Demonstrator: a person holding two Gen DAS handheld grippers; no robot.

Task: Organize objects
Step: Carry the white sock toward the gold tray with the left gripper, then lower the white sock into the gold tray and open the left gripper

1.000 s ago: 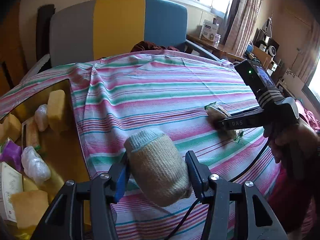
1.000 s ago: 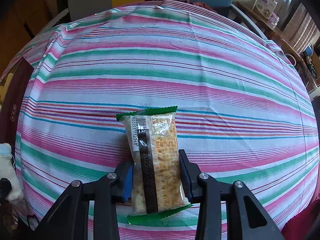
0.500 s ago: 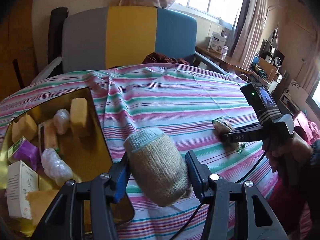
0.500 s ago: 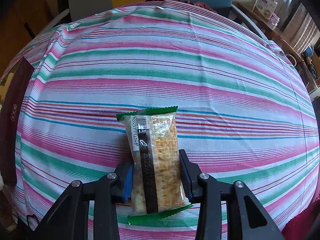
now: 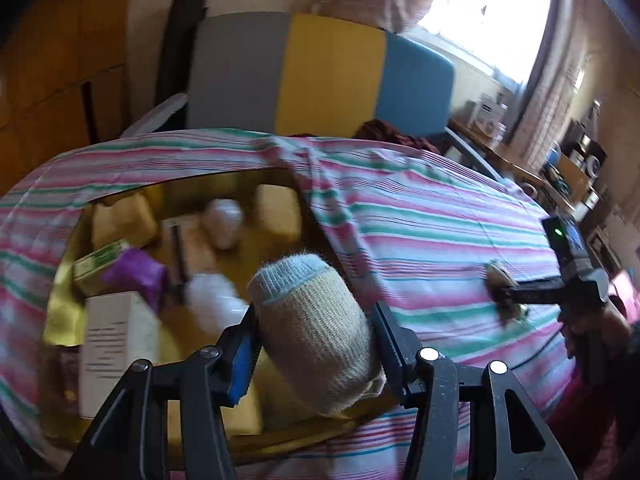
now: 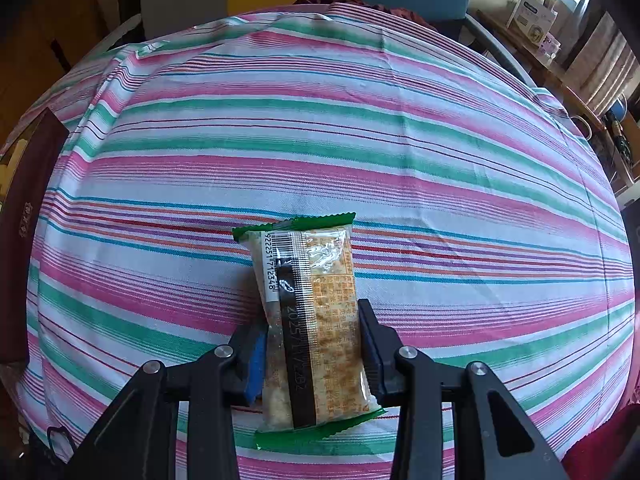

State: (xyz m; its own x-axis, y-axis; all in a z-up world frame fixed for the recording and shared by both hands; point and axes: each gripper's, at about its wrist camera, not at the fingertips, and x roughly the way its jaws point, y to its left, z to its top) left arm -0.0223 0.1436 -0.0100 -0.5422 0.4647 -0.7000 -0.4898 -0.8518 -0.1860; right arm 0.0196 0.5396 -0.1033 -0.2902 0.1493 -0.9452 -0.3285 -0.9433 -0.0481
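Left gripper pinches a rolled sock, beige knit with a pale blue cuff, both pads against its sides; sock held up in the air over the near right part of the gold tray. Tray sits at the left on the striped cloth and holds yellow sponges, a white box, a green box, a purple wrapper, white wrapped lumps; contents blurred. Right gripper is clamped on a cracker pack, clear wrap with green ends, barcode side up, pack lying on the cloth mid-table, well apart from the tray. In the left view the right gripper shows at the far right with a hand on its handle. A grey, yellow and blue chair stands behind the table
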